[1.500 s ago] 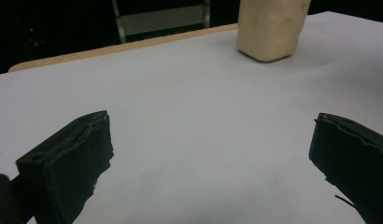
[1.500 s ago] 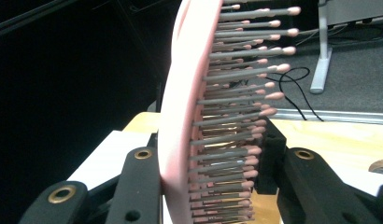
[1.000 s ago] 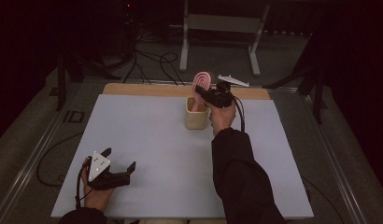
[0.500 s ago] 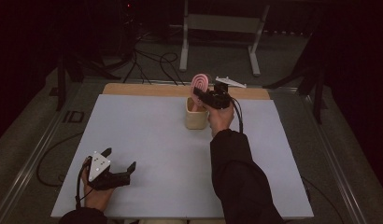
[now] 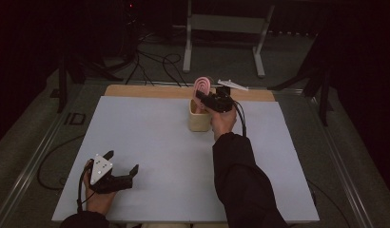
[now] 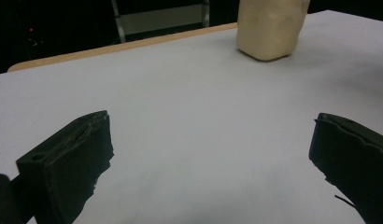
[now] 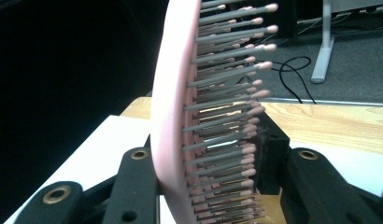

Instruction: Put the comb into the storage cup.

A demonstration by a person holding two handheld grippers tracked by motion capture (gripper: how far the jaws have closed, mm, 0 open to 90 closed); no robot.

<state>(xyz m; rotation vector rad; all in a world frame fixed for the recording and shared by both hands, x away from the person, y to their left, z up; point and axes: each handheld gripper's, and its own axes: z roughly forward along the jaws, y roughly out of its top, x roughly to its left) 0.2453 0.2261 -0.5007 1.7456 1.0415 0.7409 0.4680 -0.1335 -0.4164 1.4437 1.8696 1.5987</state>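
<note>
— Where's the pink hairbrush (image 5: 203,86)?
— Pinched in the right gripper (image 5: 202,98), upright above the beige holder (image 5: 199,121) at the table's (image 5: 150,142) far edge.
— And the left gripper (image 5: 121,167)?
— Spread, near-left, well apart.

a dim lab or studio set up for recording, not a home. a white-topped work table (image 5: 150,142) with a bare wooden strip (image 5: 150,91) along its far edge stands on grey carpet (image 5: 297,57). black cables (image 5: 155,61) loop across the floor behind it, beside the grey legs of a metal stand (image 5: 188,47). dark stand legs (image 5: 64,80) flank the table at far left and right, and black surroundings close off the far side. a small red indicator light (image 5: 131,5) glows in the far dark.
</note>
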